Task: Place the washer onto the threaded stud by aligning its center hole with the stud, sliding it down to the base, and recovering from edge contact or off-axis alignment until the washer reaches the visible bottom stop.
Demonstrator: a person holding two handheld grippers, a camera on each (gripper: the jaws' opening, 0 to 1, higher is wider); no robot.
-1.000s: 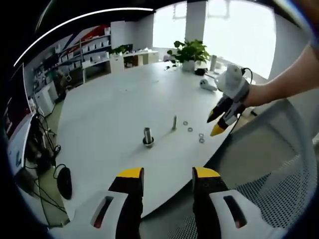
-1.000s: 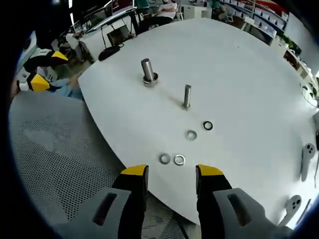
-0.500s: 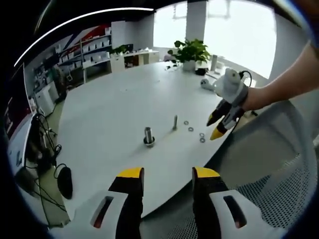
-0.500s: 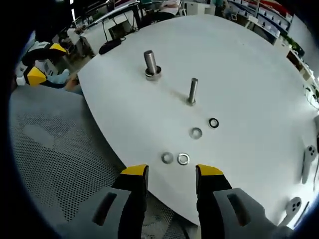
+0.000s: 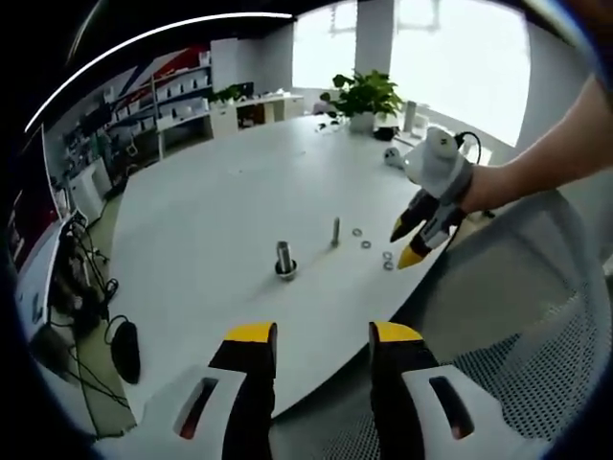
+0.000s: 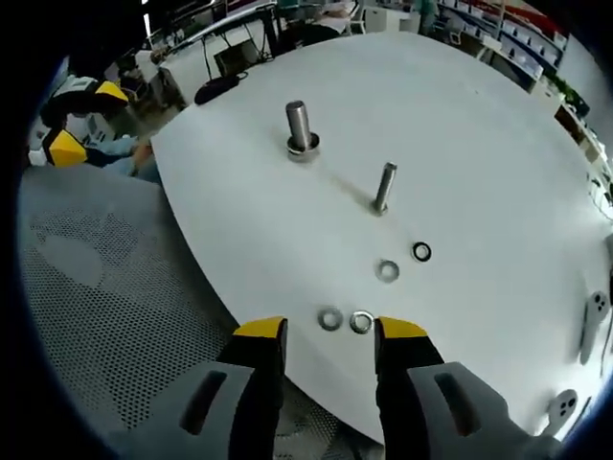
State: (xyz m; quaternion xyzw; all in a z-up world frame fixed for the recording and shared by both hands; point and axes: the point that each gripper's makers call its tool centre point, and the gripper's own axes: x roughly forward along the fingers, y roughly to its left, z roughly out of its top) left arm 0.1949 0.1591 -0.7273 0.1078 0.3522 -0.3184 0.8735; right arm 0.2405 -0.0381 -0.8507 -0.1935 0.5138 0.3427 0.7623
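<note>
On the white round table [image 5: 220, 201] stand a thick stud [image 5: 284, 259] with a washer at its base and a thin threaded stud [image 5: 335, 231]. Several loose washers [image 5: 387, 261] lie beside them. In the right gripper view the thin stud [image 6: 383, 186] and the thick stud [image 6: 300, 126] stand beyond two washers [image 6: 346, 321] that lie just ahead of my right gripper [image 6: 330, 331]. It is open and holds nothing. Two more washers [image 6: 387, 271] lie farther in. My left gripper [image 5: 323, 335] is open and empty, off the table edge. The right gripper [image 5: 406, 245] hovers over the near washers.
A grey mesh chair [image 6: 105, 287] sits below the table edge. The left gripper [image 6: 88, 120] shows at the left of the right gripper view. White controllers [image 6: 594, 309] lie at the table's far side. A potted plant [image 5: 364, 99] stands at the back. Cables [image 5: 91, 307] trail on the floor.
The right gripper has moved closer to the table, so the nearest two washers now lie almost between its jaw tips. The left gripper has stayed put.
</note>
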